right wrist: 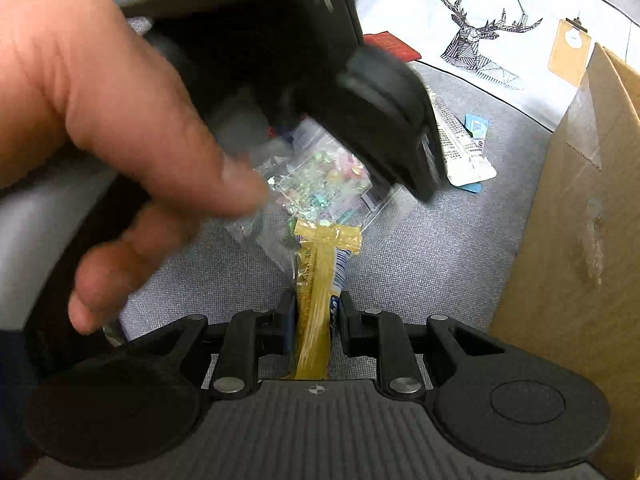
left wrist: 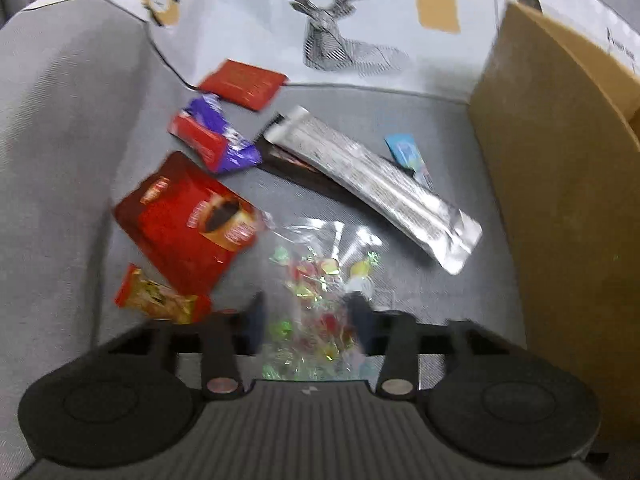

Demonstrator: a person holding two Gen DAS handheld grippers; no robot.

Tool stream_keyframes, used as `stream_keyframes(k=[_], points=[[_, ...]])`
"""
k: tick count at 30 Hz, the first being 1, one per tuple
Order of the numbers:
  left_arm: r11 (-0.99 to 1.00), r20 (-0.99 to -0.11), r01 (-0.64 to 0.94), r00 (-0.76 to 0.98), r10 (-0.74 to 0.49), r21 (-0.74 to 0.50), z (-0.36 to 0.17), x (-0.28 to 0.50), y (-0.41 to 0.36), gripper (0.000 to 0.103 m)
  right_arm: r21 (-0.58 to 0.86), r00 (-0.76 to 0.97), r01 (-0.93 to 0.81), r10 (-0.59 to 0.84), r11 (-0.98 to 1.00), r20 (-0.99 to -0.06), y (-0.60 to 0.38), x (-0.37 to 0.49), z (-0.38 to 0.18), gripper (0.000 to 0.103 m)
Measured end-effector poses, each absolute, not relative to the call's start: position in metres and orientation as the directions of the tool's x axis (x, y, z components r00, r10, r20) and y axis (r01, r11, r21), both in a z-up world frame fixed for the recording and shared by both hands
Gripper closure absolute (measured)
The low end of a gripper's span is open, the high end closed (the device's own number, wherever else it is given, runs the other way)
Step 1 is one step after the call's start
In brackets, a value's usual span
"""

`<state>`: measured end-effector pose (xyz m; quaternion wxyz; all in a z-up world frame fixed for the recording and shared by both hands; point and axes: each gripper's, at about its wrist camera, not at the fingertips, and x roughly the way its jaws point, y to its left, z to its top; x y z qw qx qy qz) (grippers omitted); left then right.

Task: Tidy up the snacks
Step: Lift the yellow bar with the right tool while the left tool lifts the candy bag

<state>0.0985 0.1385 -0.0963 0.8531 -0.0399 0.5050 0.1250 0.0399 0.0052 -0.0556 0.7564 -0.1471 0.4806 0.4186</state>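
Note:
A clear bag of colourful wrapped candies (left wrist: 316, 276) lies on the grey fabric surface (left wrist: 420, 288). My left gripper (left wrist: 308, 320) is shut on it, one finger against each side of the bag. In the right wrist view the left gripper's black body (right wrist: 280, 60), held by a hand (right wrist: 120, 120), hangs over the same candy bag (right wrist: 320, 176). My right gripper (right wrist: 314, 312) is shut on a yellow snack packet (right wrist: 316, 280), which sticks out forward from between its fingers, just short of the candy bag.
Loose snacks lie around: a red coffee pouch (left wrist: 188, 220), a red-and-yellow bar (left wrist: 160, 300), a purple packet (left wrist: 224, 140), a flat red packet (left wrist: 244, 84), a long silver packet (left wrist: 372, 184), a blue sachet (left wrist: 408, 154). A cardboard box (left wrist: 560, 180) stands right. Deer-print cloth (left wrist: 332, 32) behind.

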Motion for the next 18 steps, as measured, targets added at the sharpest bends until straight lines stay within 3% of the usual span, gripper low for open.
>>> stream_keyframes(k=[3, 18], points=[[0.957, -0.86, -0.291, 0.486, 0.155, 0.008, -0.086, 0.094, 0.148, 0.083, 0.18, 0.199, -0.768, 0.495, 0.615, -0.846, 0.004, 0.039, -0.054, 0.084], [0.93, -0.71, -0.367, 0.665, 0.232, -0.04, -0.012, 0.07, 0.159, 0.099, 0.175, 0.392, -0.7, 0.577, 0.692, -0.716, -0.014, 0.046, -0.006, 0.085]])
